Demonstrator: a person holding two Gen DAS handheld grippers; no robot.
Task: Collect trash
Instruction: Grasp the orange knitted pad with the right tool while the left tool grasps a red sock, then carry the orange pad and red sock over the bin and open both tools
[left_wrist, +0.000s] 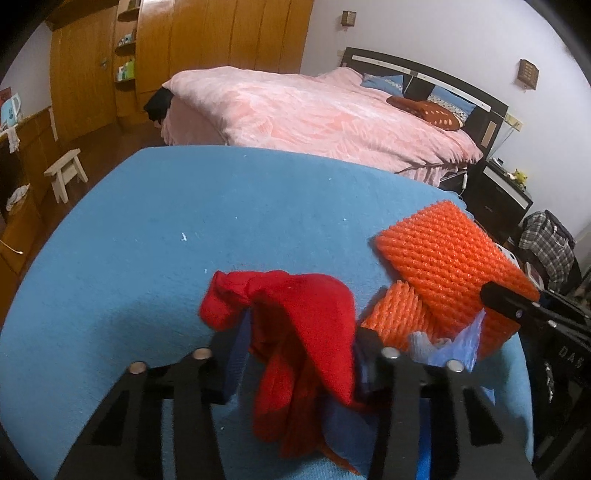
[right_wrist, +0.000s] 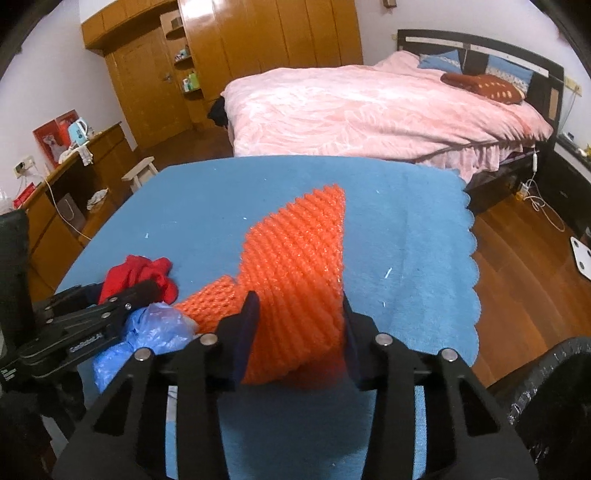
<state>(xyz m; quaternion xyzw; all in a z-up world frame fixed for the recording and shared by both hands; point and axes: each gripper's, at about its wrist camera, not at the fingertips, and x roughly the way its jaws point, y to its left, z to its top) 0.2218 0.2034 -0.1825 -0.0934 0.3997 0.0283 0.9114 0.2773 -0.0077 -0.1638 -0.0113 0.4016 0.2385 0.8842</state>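
A table under a blue cloth (left_wrist: 147, 258) carries the trash. My left gripper (left_wrist: 295, 354) is closed around a crumpled red cloth-like scrap (left_wrist: 306, 325), which hangs between its fingers. My right gripper (right_wrist: 299, 332) is closed on an orange foam net sheet (right_wrist: 295, 258) and holds it tilted above the cloth; the sheet also shows in the left wrist view (left_wrist: 454, 266), with the right gripper's finger (left_wrist: 517, 302) on it. A second orange foam net piece (right_wrist: 207, 302) and a crumpled blue plastic bag (right_wrist: 155, 332) lie between the two grippers.
A black bin rim (right_wrist: 554, 387) shows at the lower right by the table edge. A bed with a pink cover (right_wrist: 369, 110) stands behind the table. A small white stool (left_wrist: 66, 173) and a wooden sideboard (right_wrist: 74, 184) are on the left, on the wooden floor (right_wrist: 517, 258).
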